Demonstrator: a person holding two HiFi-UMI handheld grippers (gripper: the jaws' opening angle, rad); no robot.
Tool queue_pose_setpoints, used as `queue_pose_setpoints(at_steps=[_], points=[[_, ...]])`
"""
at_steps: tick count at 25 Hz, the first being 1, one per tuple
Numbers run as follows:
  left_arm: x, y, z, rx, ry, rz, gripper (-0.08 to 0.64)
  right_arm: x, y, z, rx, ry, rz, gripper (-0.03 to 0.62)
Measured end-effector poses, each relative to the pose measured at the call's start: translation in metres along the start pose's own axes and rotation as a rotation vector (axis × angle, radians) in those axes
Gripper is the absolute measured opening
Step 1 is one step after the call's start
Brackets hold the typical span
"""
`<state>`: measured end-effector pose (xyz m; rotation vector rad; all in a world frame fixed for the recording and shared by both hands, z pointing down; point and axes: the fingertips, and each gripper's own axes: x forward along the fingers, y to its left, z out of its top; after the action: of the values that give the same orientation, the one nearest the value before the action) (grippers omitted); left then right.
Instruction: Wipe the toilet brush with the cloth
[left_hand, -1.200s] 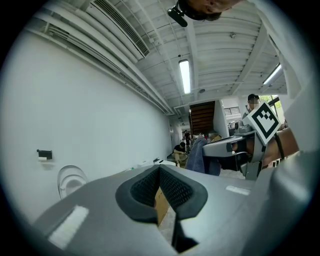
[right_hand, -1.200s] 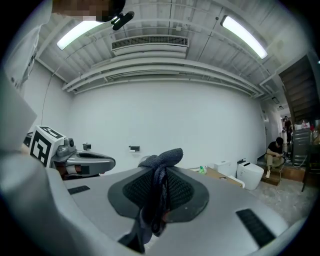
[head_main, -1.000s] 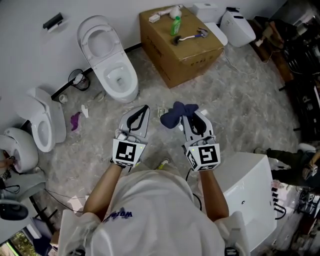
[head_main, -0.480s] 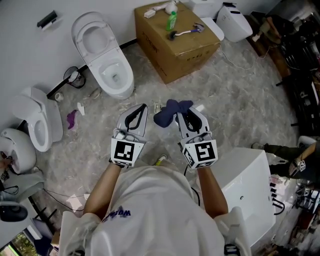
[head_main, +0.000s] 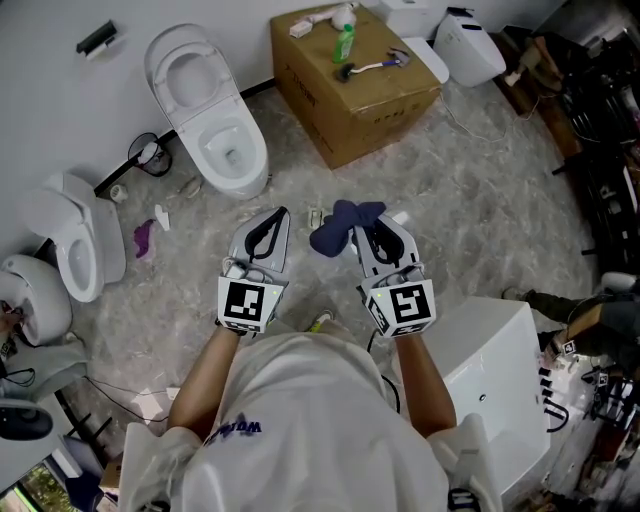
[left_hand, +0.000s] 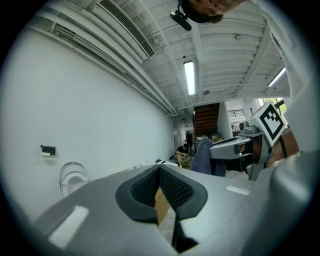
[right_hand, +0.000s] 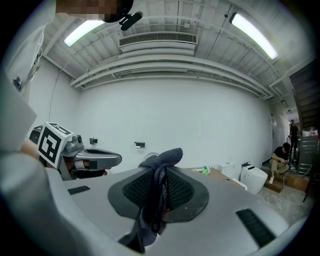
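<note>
The toilet brush (head_main: 372, 68), white-handled with a dark head, lies on the cardboard box (head_main: 372, 105) at the far side of the floor. My right gripper (head_main: 362, 228) (right_hand: 161, 169) is held level above the floor, shut on a dark blue cloth (head_main: 340, 224) (right_hand: 163, 157) that bunches out past its tips. Beside it my left gripper (head_main: 279, 214) (left_hand: 159, 169) is shut, with nothing between its pads. The cloth (left_hand: 202, 156) also shows at the right of the left gripper view. Both grippers are well short of the box.
A green bottle (head_main: 345, 45) and small white items share the box top. An open white toilet (head_main: 212, 125) stands left of the box, with more toilet parts (head_main: 85, 245) at the left and back. A white cabinet (head_main: 495, 370) is close on my right. Cables and scraps litter the floor.
The head view shifted slightly early on. Both grippers and the cloth keep their places.
</note>
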<state>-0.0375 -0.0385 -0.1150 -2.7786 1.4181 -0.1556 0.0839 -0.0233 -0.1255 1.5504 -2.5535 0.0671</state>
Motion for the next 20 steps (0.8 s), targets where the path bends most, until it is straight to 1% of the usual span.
queue_pose_setpoints(at_steps=[4,10,15,20], points=[[-0.004,-0.004,-0.002,0.002,0.004,-0.004,0.002,0.0,0.004,0.0,-0.009,0.004,0.014,0.064],[-0.014,0.002,-0.008,-0.002,0.017,0.008,0.002,0.001,0.015,-0.005,-0.015,0.017,0.035,0.064],[-0.022,0.005,-0.011,-0.003,0.038,0.009,0.002,0.005,0.031,-0.004,-0.088,0.058,0.12,0.064],[-0.023,-0.003,-0.016,-0.003,0.055,-0.012,0.002,0.003,0.034,-0.005,-0.104,0.069,0.145,0.064]])
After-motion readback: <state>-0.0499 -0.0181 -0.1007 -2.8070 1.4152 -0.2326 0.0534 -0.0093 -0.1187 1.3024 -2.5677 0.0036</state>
